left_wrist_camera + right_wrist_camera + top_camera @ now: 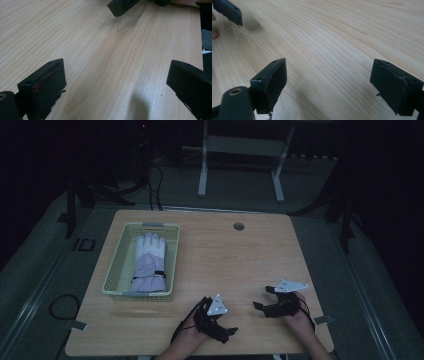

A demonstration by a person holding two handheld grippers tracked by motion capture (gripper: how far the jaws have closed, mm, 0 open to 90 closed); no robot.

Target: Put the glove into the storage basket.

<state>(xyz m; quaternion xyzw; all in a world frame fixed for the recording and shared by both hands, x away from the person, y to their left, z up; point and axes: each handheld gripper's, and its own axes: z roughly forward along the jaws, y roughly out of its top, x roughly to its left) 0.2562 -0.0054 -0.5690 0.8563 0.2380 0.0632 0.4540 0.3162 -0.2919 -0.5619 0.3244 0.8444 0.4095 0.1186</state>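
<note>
Both jaws spread wide over bare table [225,260]: left gripper [115,85], right gripper [328,82] holding nothing. Glove [149,260] lies in basket [116,265], its cuff dim.

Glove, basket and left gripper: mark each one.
glove [149,261], high view, on its pale palm area.
basket [116,260], high view, on its left wall.
left gripper [115,85], left gripper view, midway between its open jaws.

A light wooden table [235,255] with rounded corners carries little — a pale yellow slatted basket [116,270] stands on its left half, toward the far side. A small round grommet hole [239,226] sits near the far edge; the right half shows bare wood grain.
</note>
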